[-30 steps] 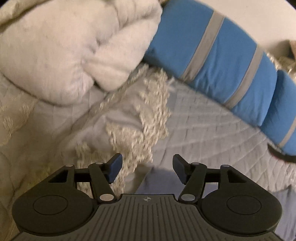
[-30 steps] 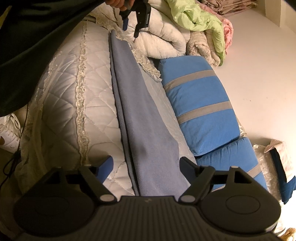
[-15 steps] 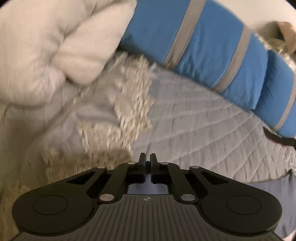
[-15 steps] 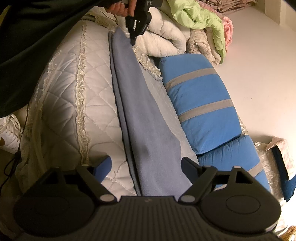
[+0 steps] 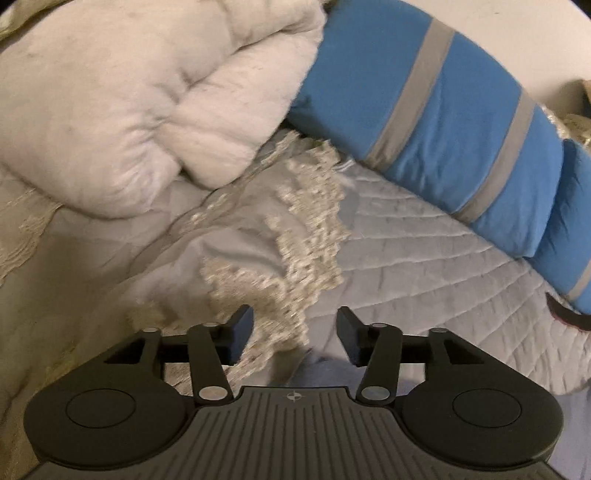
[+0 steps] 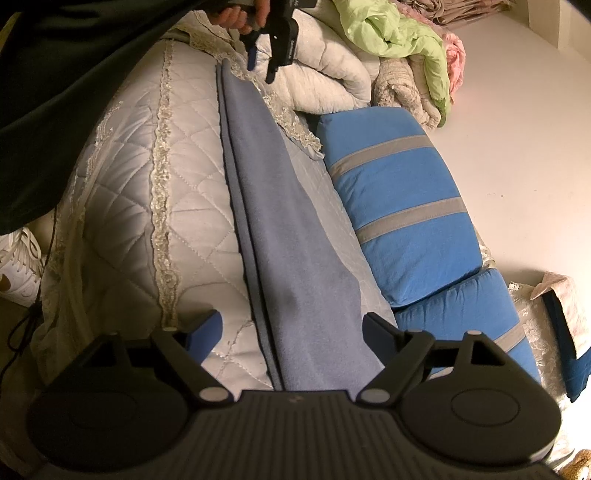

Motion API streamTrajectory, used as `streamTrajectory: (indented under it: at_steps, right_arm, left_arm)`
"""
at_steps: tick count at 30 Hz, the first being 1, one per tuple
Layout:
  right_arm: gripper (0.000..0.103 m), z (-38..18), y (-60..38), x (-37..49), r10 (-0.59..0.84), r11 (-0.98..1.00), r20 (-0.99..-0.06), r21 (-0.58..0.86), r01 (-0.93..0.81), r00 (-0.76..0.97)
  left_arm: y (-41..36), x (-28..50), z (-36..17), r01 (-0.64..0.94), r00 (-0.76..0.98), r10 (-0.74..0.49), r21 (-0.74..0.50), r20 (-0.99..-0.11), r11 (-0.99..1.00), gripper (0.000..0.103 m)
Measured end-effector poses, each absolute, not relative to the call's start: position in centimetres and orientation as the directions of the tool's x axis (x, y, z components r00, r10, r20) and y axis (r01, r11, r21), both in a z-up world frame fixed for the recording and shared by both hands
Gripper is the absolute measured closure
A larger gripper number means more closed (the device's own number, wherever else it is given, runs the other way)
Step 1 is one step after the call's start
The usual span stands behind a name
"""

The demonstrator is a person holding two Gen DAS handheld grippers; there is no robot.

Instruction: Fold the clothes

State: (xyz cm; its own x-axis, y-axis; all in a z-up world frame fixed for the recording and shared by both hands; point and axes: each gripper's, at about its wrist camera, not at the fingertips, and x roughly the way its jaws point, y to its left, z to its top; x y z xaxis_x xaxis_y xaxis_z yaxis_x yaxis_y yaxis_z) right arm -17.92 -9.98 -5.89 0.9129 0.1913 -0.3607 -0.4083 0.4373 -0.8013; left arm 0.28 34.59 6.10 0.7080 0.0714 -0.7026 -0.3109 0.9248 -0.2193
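A long blue-grey cloth (image 6: 288,229), folded into a narrow strip, lies lengthwise on the quilted white bedspread (image 6: 122,206). My right gripper (image 6: 291,328) hovers over its near end, open wide, with the cloth below the gap and neither pad touching it. At the far end a hand holds my left gripper (image 6: 260,68) just above the cloth's tip. Its jaws are opening and nothing is pinched between them. In the left wrist view that gripper (image 5: 295,332) stands over the lace trim (image 5: 306,236), with a small patch of the cloth (image 5: 317,373) under it.
Two blue pillows with grey stripes (image 6: 399,206) line the right side along the pale wall. A thick white duvet (image 6: 325,70) and a heap of green and pink laundry (image 6: 399,33) sit at the far end. A white sneaker (image 6: 18,266) lies left on the floor.
The left gripper shut at the cloth's far end half a second ago, then opened and lifted slightly off it. The right gripper has not moved.
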Motion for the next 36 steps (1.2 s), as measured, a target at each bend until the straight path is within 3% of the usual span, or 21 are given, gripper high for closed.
streamTrajectory:
  at_steps: [8, 13, 22, 30, 31, 32, 33, 36]
  right_arm:
    - [0.011, -5.9, -10.0, -18.0, 0.190, 0.435, -0.356, -0.805, -0.403, 0.915]
    - [0.010, -5.8, -10.0, -18.0, 0.192, 0.434, -0.353, -0.807, -0.402, 0.916]
    - [0.009, -5.7, -10.1, -18.0, 0.192, 0.437, -0.352, -0.805, -0.401, 0.916]
    - [0.007, -5.5, -10.2, -17.7, 0.186, 0.473, -0.370, -0.778, -0.413, 0.910]
    - [0.007, -5.5, -10.2, -17.7, 0.186, 0.474, -0.370, -0.777, -0.413, 0.910]
    - [0.007, -5.5, -10.2, -17.6, 0.186, 0.476, -0.371, -0.776, -0.413, 0.910]
    - [0.007, -5.5, -10.2, -17.6, 0.185, 0.478, -0.371, -0.775, -0.414, 0.910]
    - [0.007, -5.3, -10.4, -17.5, 0.182, 0.490, -0.373, -0.767, -0.413, 0.910]
  left_arm:
    - [35.7, -2.9, 5.3, -0.374, 0.669, 0.054, -0.272, -0.741, 0.887, 0.046]
    - [37.5, -6.3, 3.6, -0.455, 0.691, -0.053, -0.490, -0.721, 0.744, 0.046]
    - [39.6, -10.2, -1.3, -0.377, 0.843, -0.239, -0.846, -0.483, 0.378, 0.041]
    - [38.6, -9.2, -3.7, -0.289, 0.898, -0.270, -0.928, -0.348, 0.235, 0.043]
    - [38.4, -8.9, -3.6, -0.296, 0.892, -0.274, -0.923, -0.360, 0.247, 0.059]
    - [38.3, -8.5, -3.2, -0.308, 0.881, -0.283, -0.913, -0.380, 0.266, 0.092]
    - [38.0, -8.1, -2.4, -0.314, 0.871, -0.286, -0.901, -0.399, 0.300, 0.100]
    - [37.4, -7.1, 0.0, -0.323, 0.843, -0.291, -0.858, -0.453, 0.399, 0.098]
